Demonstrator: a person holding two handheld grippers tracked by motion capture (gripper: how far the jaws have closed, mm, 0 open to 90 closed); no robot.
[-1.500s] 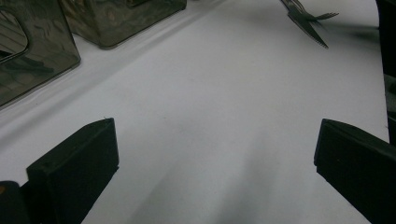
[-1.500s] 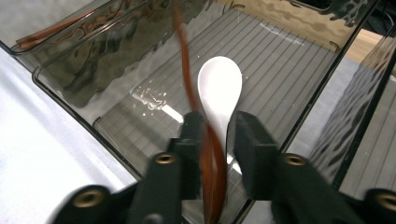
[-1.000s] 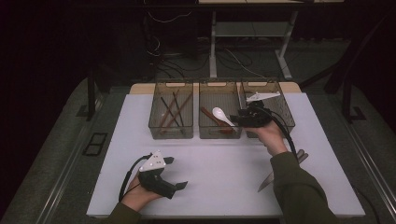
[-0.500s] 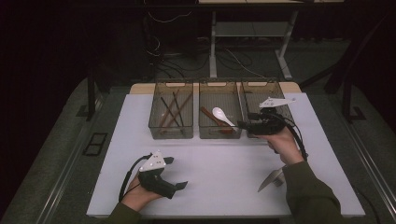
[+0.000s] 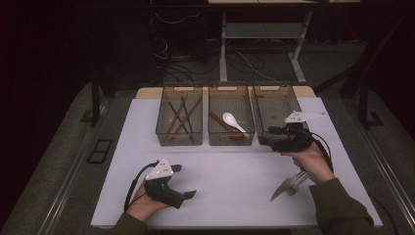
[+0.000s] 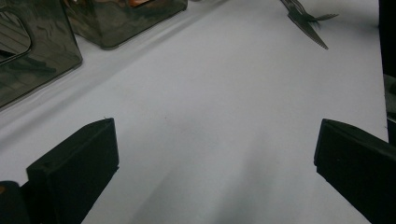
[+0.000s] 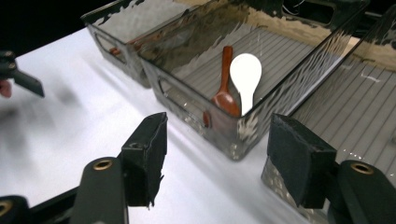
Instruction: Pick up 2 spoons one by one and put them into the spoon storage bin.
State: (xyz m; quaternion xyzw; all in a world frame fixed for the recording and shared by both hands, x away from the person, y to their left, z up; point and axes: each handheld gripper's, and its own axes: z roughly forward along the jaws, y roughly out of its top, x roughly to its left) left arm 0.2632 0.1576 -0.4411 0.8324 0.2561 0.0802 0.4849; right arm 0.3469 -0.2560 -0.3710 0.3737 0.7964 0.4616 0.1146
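On white table (image 5: 235,171): three smoky bins (image 5: 231,122) in a row, apparently sorting cutlery by type. Right gripper (image 5: 274,139) at the bins' front edge, jaws apart, empty; left gripper (image 5: 183,183) idle, jaws apart. Metal fork and knife (image 5: 288,185), crossed, lie loose beside right wrist, probably unsorted.

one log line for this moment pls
left gripper: open, low over white table | right gripper: open, empty, near middle smoky plastic bin | white ceramic spoon: in that bin | metal cutlery: on table
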